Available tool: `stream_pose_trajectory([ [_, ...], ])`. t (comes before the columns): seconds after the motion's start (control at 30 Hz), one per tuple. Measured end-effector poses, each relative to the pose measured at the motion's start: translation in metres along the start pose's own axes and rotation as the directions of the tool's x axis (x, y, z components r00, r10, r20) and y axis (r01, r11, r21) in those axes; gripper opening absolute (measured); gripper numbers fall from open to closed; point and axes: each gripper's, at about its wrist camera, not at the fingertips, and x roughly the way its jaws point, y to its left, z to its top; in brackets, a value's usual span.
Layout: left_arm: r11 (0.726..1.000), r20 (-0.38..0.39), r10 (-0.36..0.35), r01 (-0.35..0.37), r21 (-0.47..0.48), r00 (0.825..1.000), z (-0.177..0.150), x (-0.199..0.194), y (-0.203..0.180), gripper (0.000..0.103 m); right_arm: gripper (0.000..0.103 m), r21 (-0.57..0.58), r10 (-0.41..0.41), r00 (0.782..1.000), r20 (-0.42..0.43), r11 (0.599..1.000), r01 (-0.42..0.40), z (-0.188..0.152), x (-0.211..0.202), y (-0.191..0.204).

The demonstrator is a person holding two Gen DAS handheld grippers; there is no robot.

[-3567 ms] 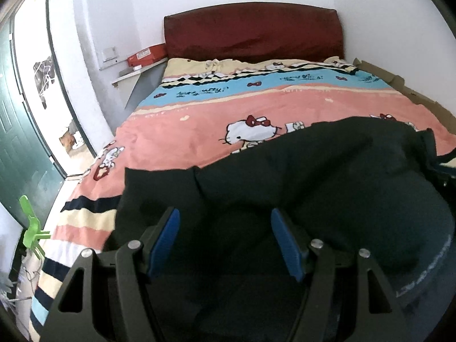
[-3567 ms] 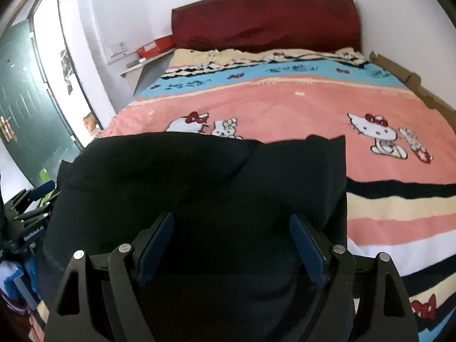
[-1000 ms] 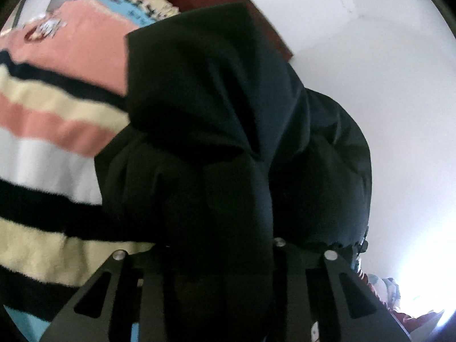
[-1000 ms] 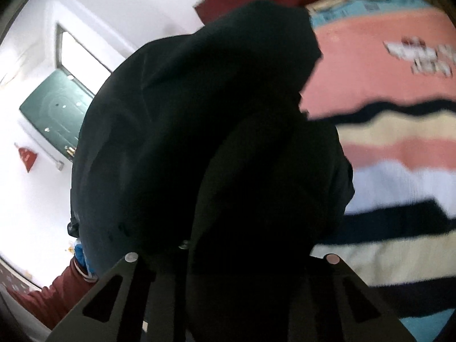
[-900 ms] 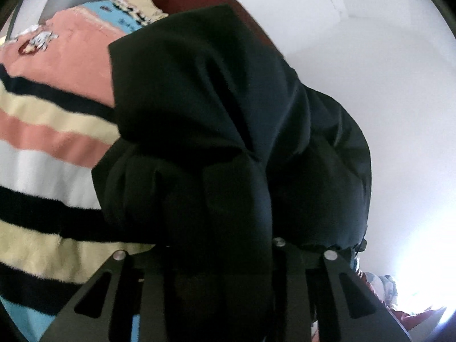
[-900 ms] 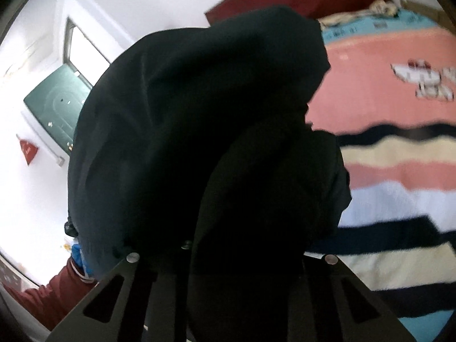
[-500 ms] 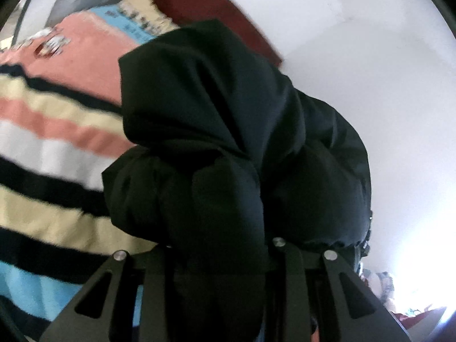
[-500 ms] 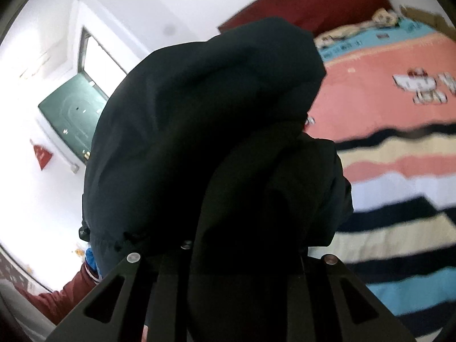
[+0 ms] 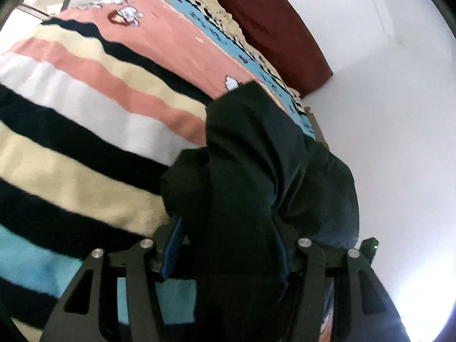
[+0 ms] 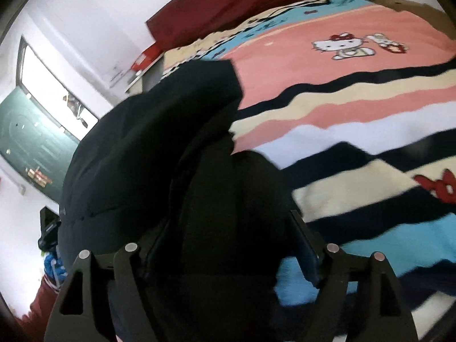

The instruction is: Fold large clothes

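My left tool (image 9: 228,245) has its jaws opening, and a thick fold of the black garment (image 9: 256,165) stands between its blue pads (image 9: 172,249); the left pad shows a sliver of gap beside the cloth, while the other pad is mostly hidden by fabric, so I cannot tell whether it touches. My right tool (image 10: 230,242) is opening too, its jaws standing wide with the same black garment (image 10: 159,154) bulging up between them; the cloth covers the left pad, and the right pad (image 10: 306,245) stands just clear of it.

The garment is bunched between my two tools over the foot end of the bed, above the striped blanket (image 9: 71,131). In the left view its long axis runs away from me toward the dark red headboard (image 9: 273,25), ending in a squared corner over the pink band. In the right view a similar flat corner points toward the headboard (image 10: 228,2).

Open room lies on the blanket: broad bare stripes to the left in my left view, and to the right in my right view, out to the cartoon cat print (image 10: 342,45). The white wall (image 9: 384,99) closes the far side; a green door (image 10: 31,139) stands beyond the garment.
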Motion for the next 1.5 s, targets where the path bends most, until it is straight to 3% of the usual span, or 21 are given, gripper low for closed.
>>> stream_pose_trajectory([
  [0.1, 0.996, 0.053, 0.087, -0.088, 0.032, 0.995, 0.011, -0.017, -0.016, 0.052, 0.076, -0.029, -0.050, 0.999, 0.003, 0.998, 0.050, 0.000, -0.011, 0.003],
  [0.2, 0.991, 0.113, 0.131, -0.133, 0.012, 0.985, 0.022, -0.041, -0.023, 0.052, 0.076, -0.056, -0.073, 0.997, 0.032, 0.996, 0.075, 0.002, -0.022, 0.014],
  [0.37, 0.975, 0.142, 0.180, -0.196, 0.107, 0.973, 0.000, -0.066, -0.060, 0.052, 0.076, -0.121, -0.066, 0.994, 0.090, 0.990, 0.077, 0.001, -0.042, 0.043],
  [0.63, 0.961, 0.082, 0.149, -0.164, 0.222, 0.985, -0.035, -0.021, -0.108, 0.052, 0.076, -0.249, -0.013, 0.994, 0.107, 0.968, 0.039, -0.014, -0.041, 0.104],
  [0.87, 0.944, 0.081, 0.223, -0.236, 0.232, 0.972, -0.044, 0.028, -0.093, 0.052, 0.076, -0.226, -0.066, 0.996, 0.056, 0.971, 0.077, -0.018, -0.006, 0.077],
  [1.13, 0.905, 0.112, 0.378, -0.393, 0.166, 0.919, -0.042, 0.015, -0.061, 0.053, 0.074, -0.196, -0.120, 0.992, 0.030, 0.973, 0.124, -0.032, -0.003, 0.038],
  [1.2, 0.903, 0.117, 0.387, -0.401, 0.151, 0.915, -0.045, 0.006, -0.057, 0.053, 0.074, -0.185, -0.150, 0.988, 0.026, 0.971, 0.152, -0.034, -0.010, 0.034],
  [1.5, 0.864, 0.198, 0.430, -0.465, 0.191, 0.881, -0.097, -0.047, -0.104, 0.053, 0.076, -0.145, -0.245, 0.968, 0.060, 0.957, 0.252, -0.071, -0.073, 0.046],
])
